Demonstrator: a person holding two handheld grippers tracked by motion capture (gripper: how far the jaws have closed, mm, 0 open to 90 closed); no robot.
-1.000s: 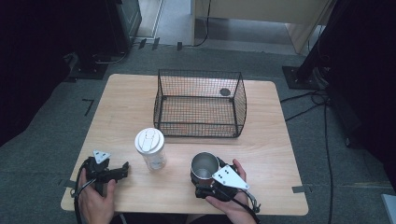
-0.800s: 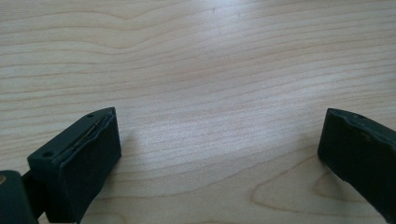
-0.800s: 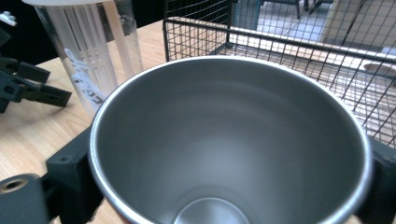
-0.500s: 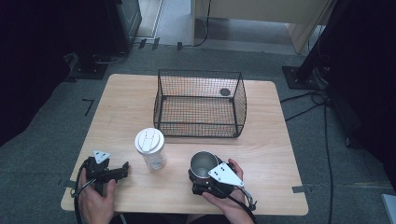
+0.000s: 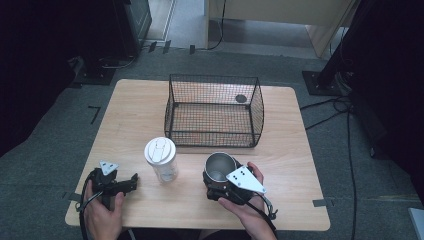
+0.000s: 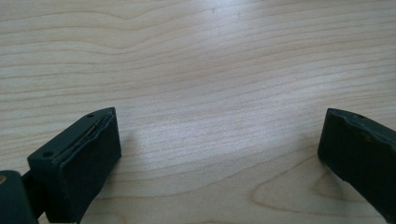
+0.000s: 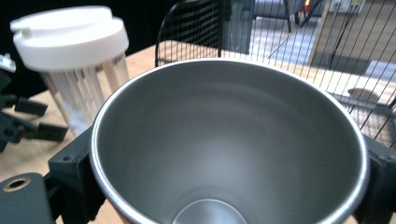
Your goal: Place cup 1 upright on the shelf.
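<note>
— What's over on the left side of the table (image 5: 135, 107)?

— The person's left hand (image 5: 100, 212) rests at the near left corner, holding the left gripper (image 5: 131, 181). In its own view the two black jaws stand wide apart with only bare, pale wood grain between them. It grips nothing.

— And next to it?

— Just to the right of that gripper stands a clear tumbler (image 5: 162, 161) with a white lid, upright on the wood. From the right gripper view you can see pale vertical streaks through its clear wall (image 7: 88, 88). It's near the left gripper but not touching it.

— Then the middle?

— Behind the tumbler, toward the far edge, sits a black wire basket (image 5: 214, 111), open at the top. There's a small dark round thing (image 5: 241, 98) at its far right corner; I can't tell what it is.

— And the right?

— The right hand (image 5: 247, 207) holds the right gripper (image 5: 216, 185), with its grey three-cornered plate on top, at the near edge right of centre. Its jaws are clamped on a steel cup (image 5: 220, 167), one jaw on each side of the wall just under the rim. The cup's mouth is open and its brushed inside (image 7: 224, 140) looks empty. It sits just in front of the basket, well right of the tumbler. Whether its base touches the wood, I can't tell.
</note>
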